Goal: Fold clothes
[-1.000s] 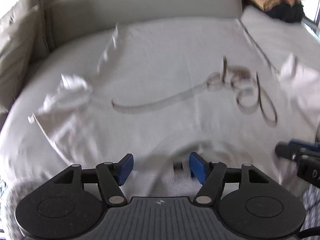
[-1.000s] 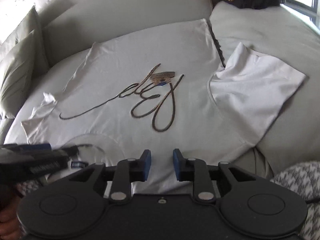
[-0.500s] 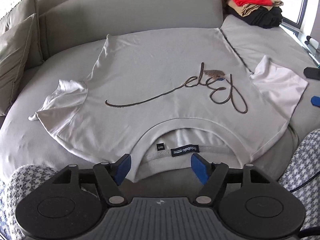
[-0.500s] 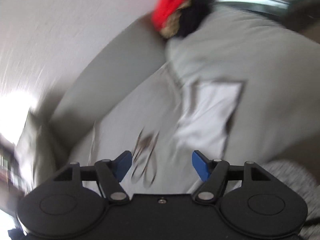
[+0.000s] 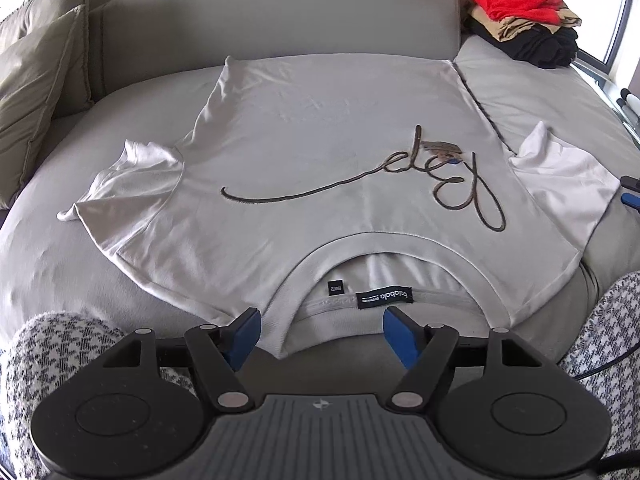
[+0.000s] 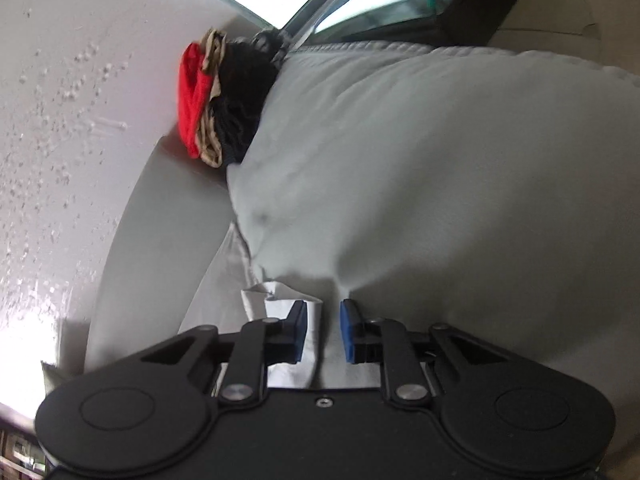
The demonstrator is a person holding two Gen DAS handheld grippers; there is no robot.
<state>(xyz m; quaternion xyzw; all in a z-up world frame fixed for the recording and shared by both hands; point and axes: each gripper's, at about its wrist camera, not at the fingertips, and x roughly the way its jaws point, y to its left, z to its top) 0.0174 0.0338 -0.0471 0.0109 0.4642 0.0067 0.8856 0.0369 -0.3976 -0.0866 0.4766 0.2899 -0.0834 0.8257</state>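
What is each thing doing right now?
T-shirt: spread flat, print up, unfolded.
Left sleeve: crumpled.
Right sleeve: flat.
Clothes pile: folded, stacked.
Left gripper: open, empty.
Right gripper: partly open around white fabric.

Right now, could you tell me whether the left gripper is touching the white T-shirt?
Apart. The left wrist view shows the left gripper open at the collar of the white T-shirt, with bare sofa between its blue pads and the neckline.
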